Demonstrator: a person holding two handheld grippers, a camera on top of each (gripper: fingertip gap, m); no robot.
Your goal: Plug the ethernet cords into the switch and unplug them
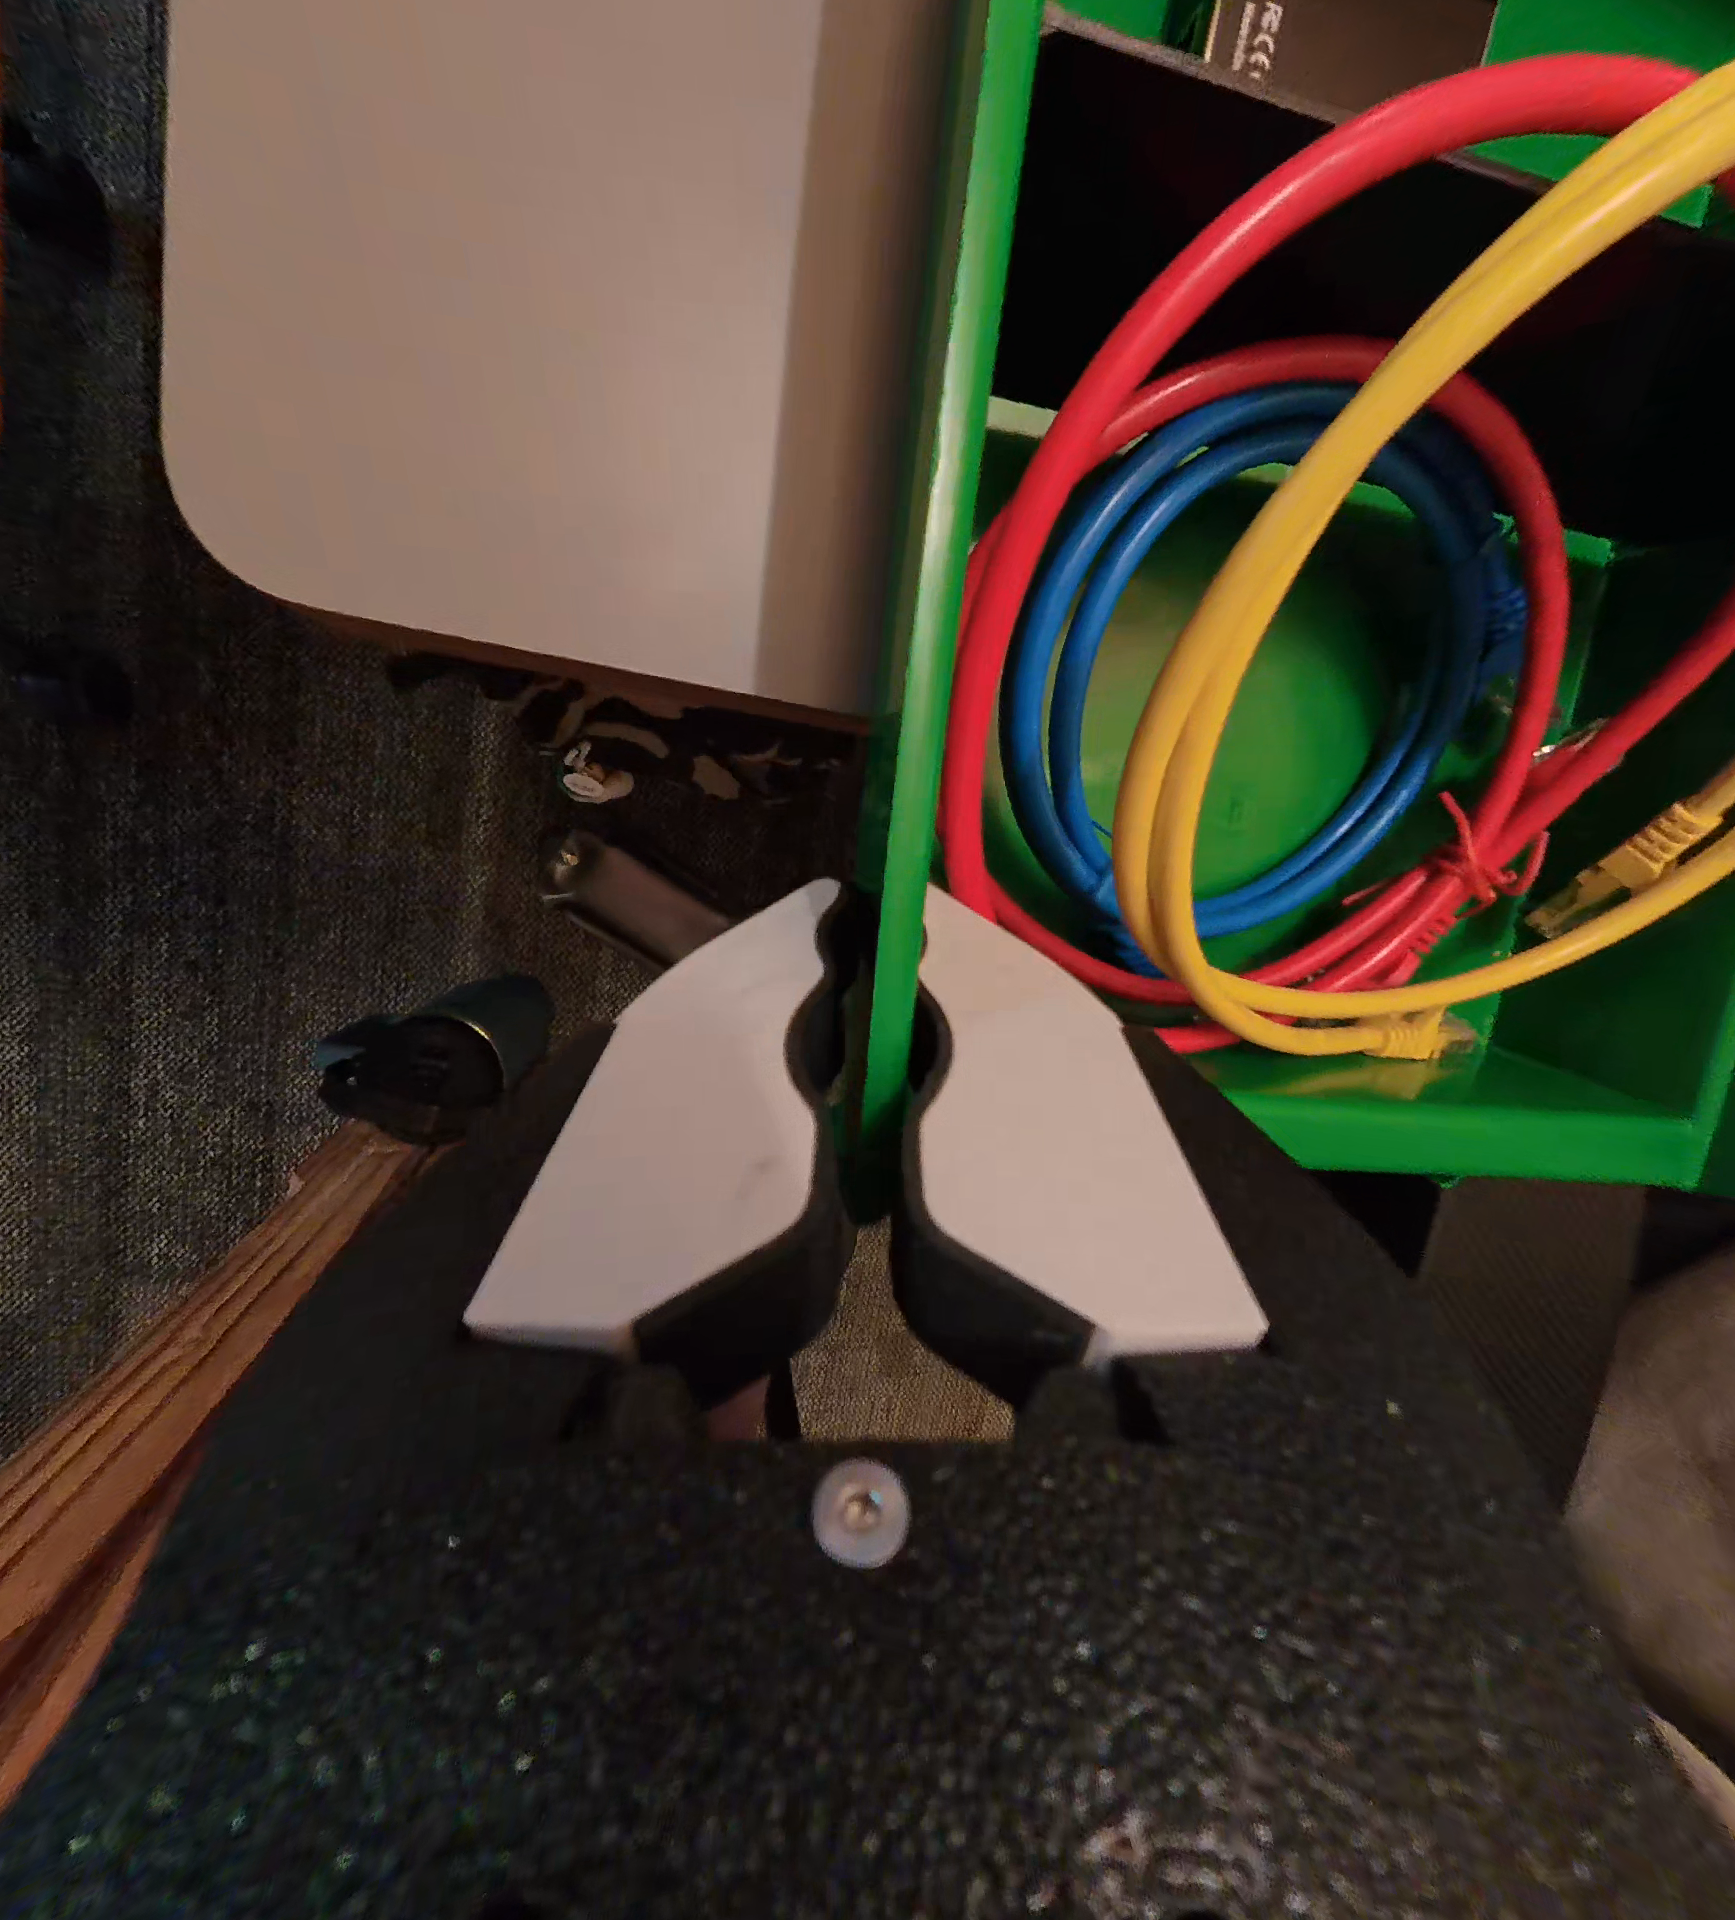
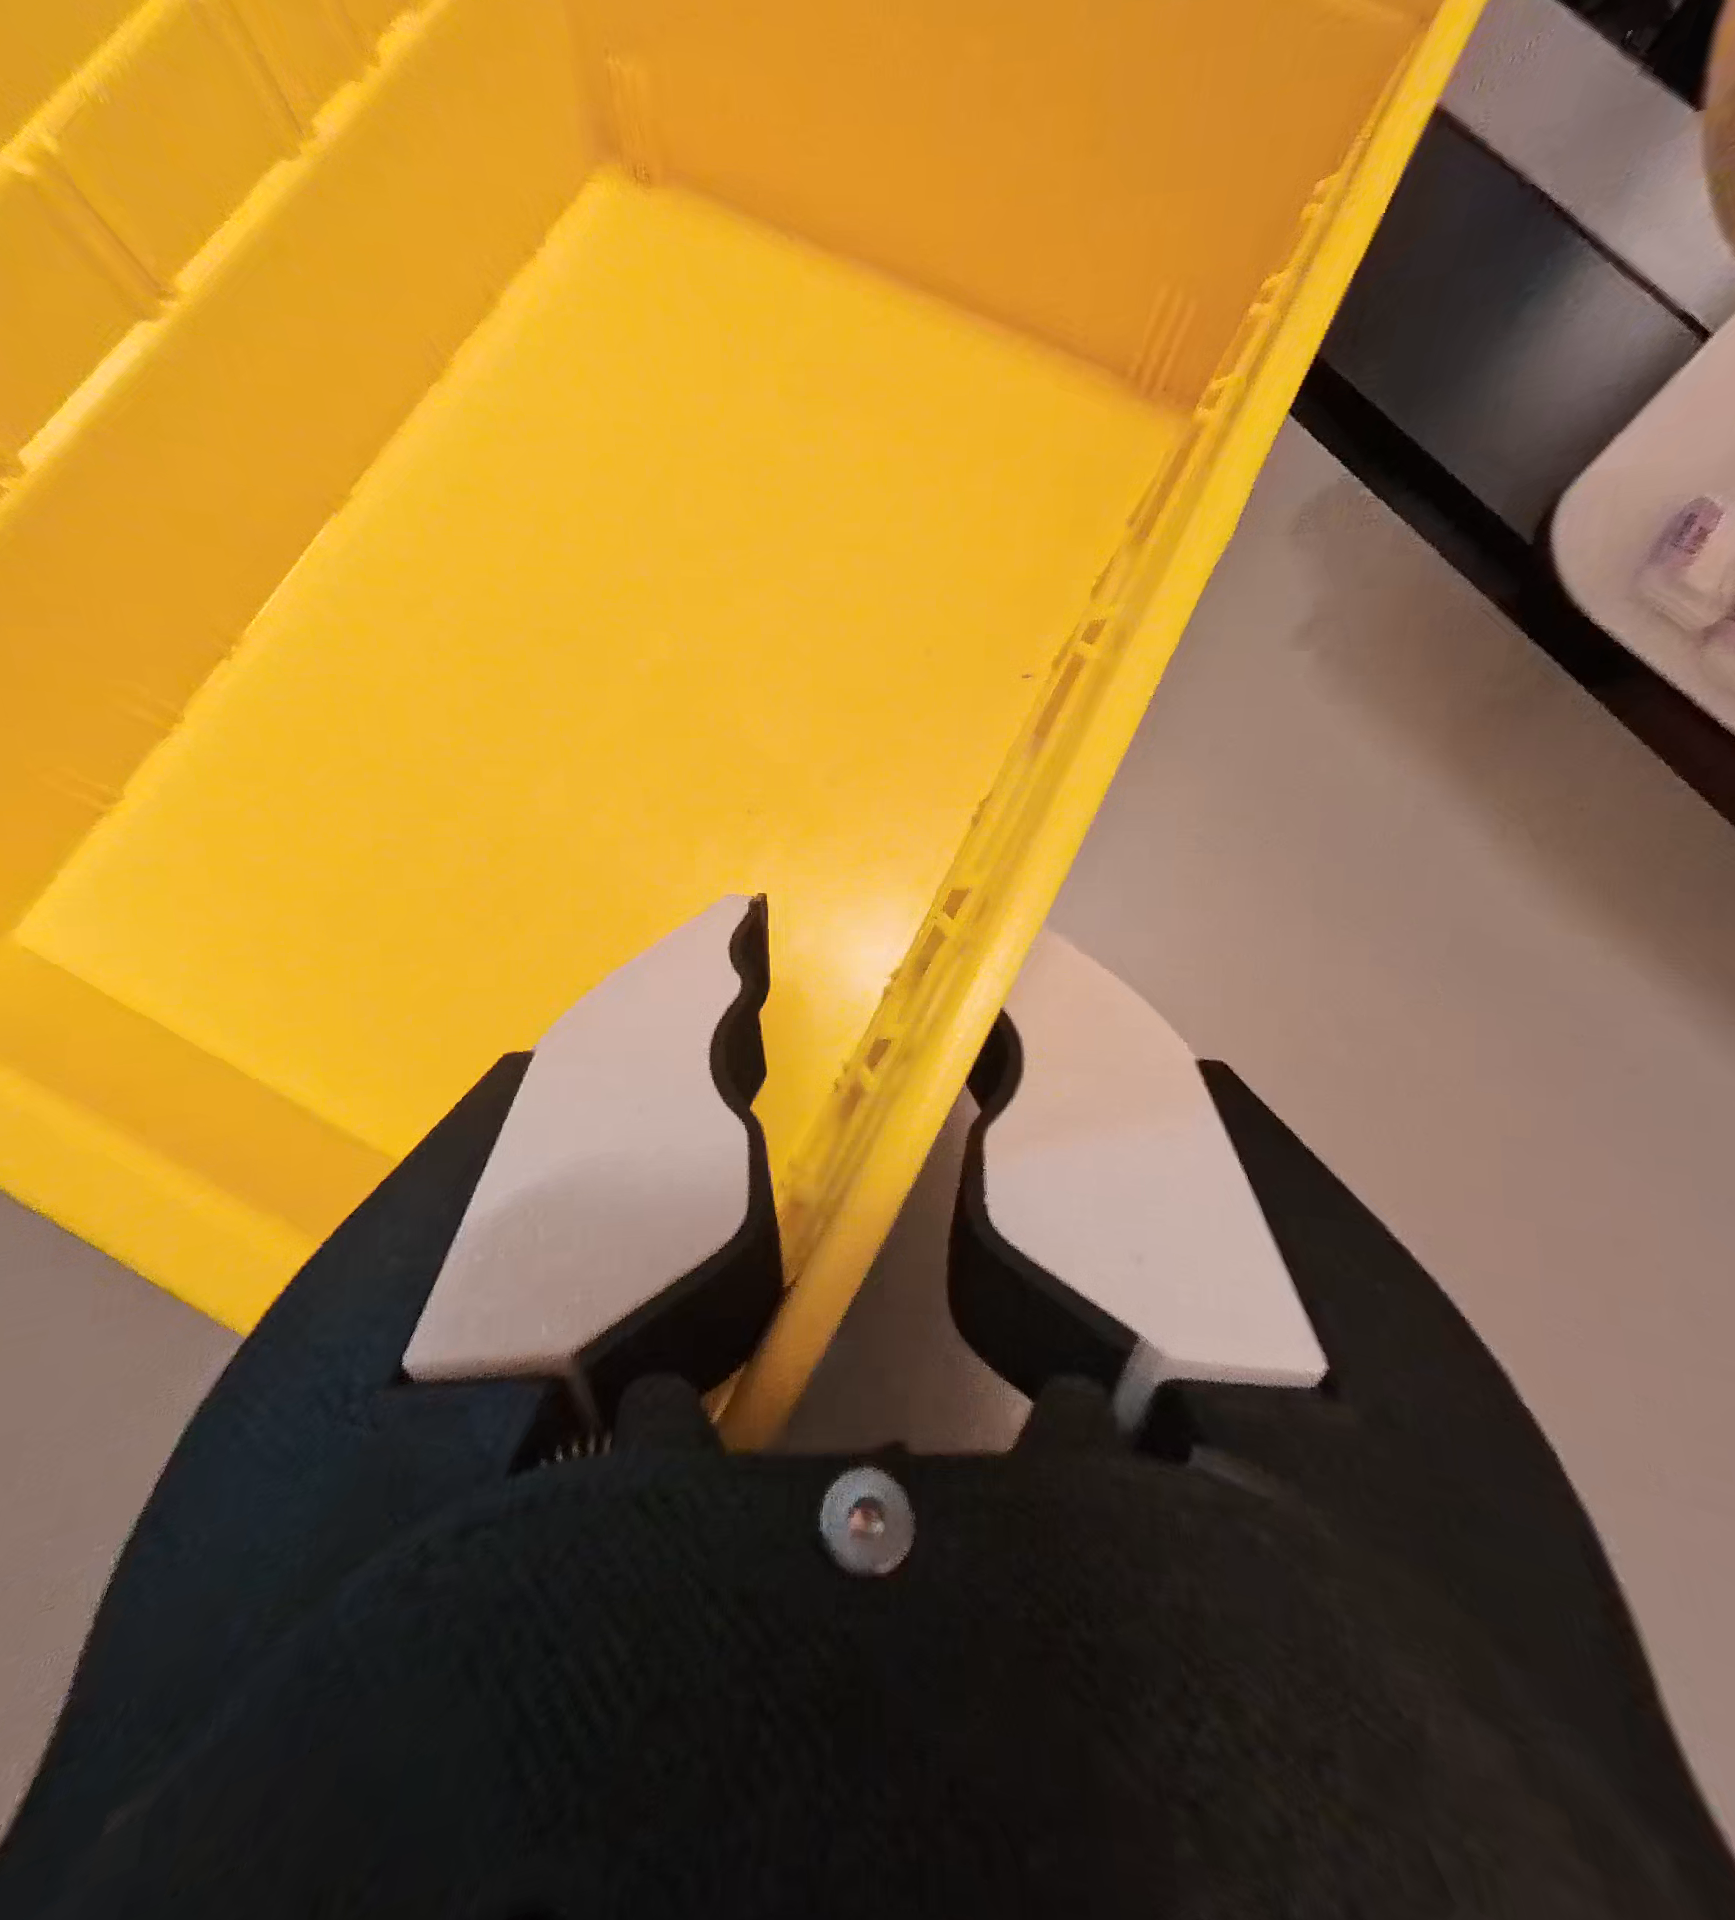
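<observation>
Green plastic rack (image 1: 930,623) was clamped at its edge wall by the left gripper (image 1: 884,1049), fingers closed on it. Red cord (image 1: 1247,229), blue cord (image 1: 1050,665) and yellow cord (image 1: 1227,623) lay coiled inside, plugs loose. Right gripper (image 2: 873,1070) pinched the rim of a yellow bin (image 2: 1102,707). Switch ports were not visible; plugging appeared not yet begun.
</observation>
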